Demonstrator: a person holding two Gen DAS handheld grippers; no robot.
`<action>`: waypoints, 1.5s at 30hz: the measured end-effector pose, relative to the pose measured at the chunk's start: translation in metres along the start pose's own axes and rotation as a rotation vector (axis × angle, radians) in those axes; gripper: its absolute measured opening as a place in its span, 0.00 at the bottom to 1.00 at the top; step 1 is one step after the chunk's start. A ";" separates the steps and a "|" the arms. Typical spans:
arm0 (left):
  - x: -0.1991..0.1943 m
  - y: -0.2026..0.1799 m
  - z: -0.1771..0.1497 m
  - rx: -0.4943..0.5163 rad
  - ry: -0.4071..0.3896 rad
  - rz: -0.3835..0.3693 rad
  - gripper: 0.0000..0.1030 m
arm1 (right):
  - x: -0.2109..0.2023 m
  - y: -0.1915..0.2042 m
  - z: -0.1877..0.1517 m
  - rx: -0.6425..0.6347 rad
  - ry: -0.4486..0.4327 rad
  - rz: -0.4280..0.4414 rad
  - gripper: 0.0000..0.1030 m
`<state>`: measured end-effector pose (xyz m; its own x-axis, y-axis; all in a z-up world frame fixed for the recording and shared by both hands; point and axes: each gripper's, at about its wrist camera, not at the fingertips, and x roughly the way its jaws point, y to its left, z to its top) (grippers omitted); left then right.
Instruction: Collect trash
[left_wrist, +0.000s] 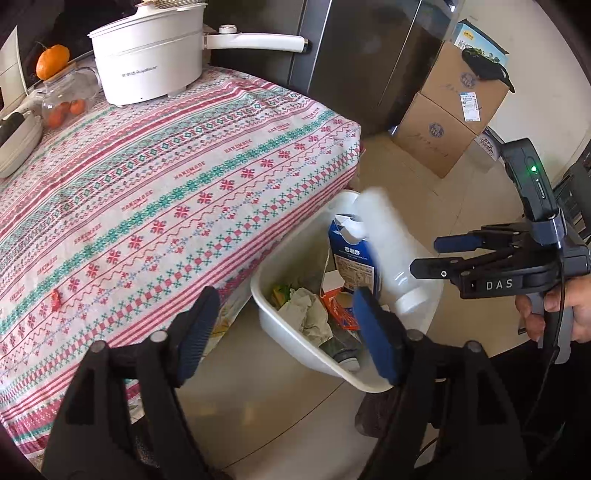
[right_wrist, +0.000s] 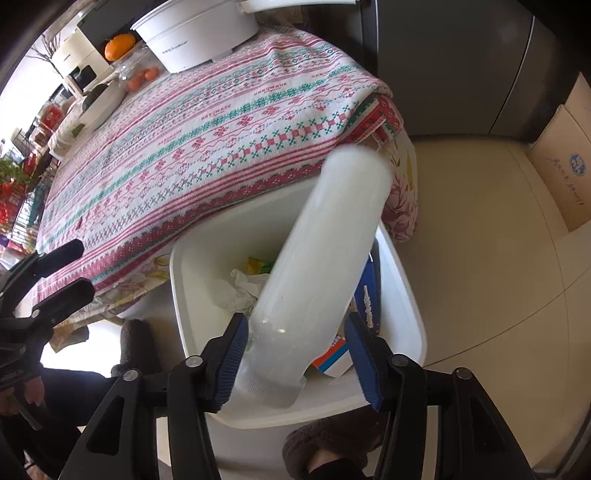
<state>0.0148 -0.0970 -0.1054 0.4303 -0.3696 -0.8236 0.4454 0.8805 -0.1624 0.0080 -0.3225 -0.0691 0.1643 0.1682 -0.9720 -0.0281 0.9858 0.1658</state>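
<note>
Hovering over the bin (right_wrist: 402, 280) beside the table (left_wrist: 155, 192), my right gripper (right_wrist: 295, 354) has its jaws spread wide, touching nothing, with the blurred white bottle (right_wrist: 325, 258) cap-down between them above the bin's trash, while my left gripper (left_wrist: 284, 332) gapes empty.

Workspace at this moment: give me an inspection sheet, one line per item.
Surface: table under red-and-green patterned cloth; small red scrap on it.
Job's things: white plastic bottle, motion-blurred, over white rectangular bin holding blue carton and crumpled tissue.
Clutter: white electric pot, orange fruit.
Grippers: left tool open, empty; right tool open, bottle between its fingers, contact unclear.
Cables: black cable by right hand.
Surroundings: stacked cardboard boxes, dark fridge.
</note>
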 end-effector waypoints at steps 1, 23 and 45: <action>-0.001 0.001 0.000 -0.003 0.000 0.003 0.77 | -0.001 0.001 0.000 -0.003 -0.005 -0.012 0.71; -0.101 -0.004 -0.011 -0.120 -0.205 0.302 0.99 | -0.122 0.062 -0.025 -0.048 -0.389 -0.111 0.90; -0.157 -0.017 -0.025 -0.134 -0.361 0.397 0.99 | -0.196 0.106 -0.056 -0.117 -0.654 -0.291 1.00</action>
<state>-0.0798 -0.0461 0.0132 0.7975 -0.0588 -0.6005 0.0999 0.9944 0.0354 -0.0821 -0.2514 0.1299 0.7363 -0.0990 -0.6694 0.0071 0.9903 -0.1387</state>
